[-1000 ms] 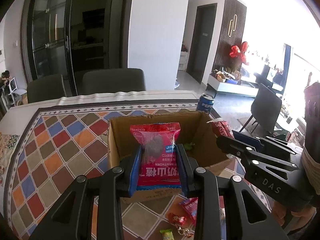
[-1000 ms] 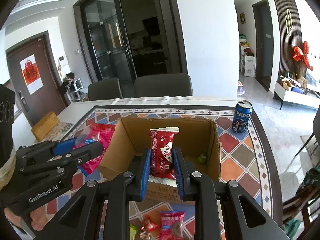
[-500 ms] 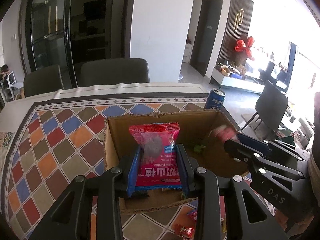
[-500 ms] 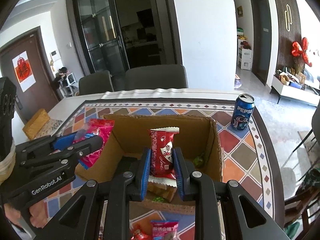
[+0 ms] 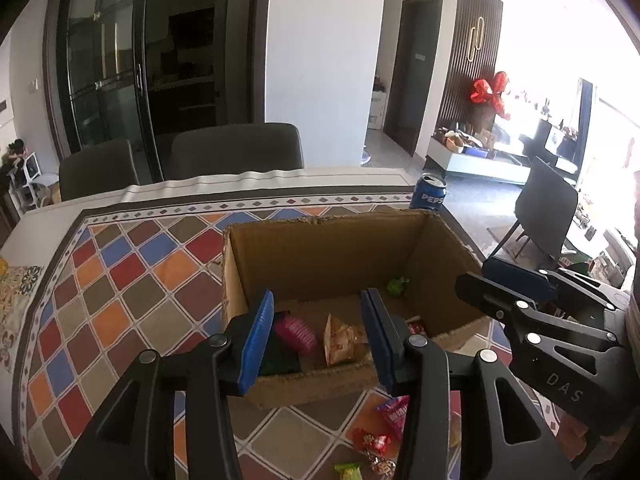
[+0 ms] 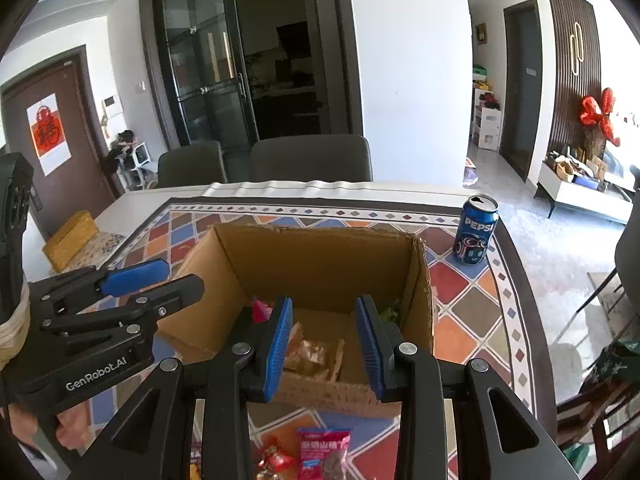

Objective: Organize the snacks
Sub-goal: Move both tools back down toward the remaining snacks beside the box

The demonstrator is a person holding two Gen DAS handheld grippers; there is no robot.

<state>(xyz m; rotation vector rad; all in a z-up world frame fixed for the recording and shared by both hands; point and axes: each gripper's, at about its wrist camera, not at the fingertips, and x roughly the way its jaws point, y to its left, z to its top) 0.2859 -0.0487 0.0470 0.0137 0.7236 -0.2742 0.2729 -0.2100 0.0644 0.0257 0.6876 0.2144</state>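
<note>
Cardboard box [image 5: 344, 264] mid-table, Pepsi can [image 6: 476, 230] behind its right corner. Left gripper [image 5: 318, 336] and right gripper [image 6: 324, 338] both spread wide, empty, above box's near wall. Next: withdraw clear of wall, reach loose snack packets [image 6: 324, 454] before box. Change: second ago each clamped red packet; both now dropped inside box.

Parted fingers [image 5: 256, 340] over cardboard box [image 5: 320, 248], seemingly empty-handed

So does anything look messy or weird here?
A little. Several snack packets lie loose on the table in front of the cardboard box instead of inside it. The box's top edge is ragged, as if torn. An opened Pepsi can stands near the table's edge.
</note>
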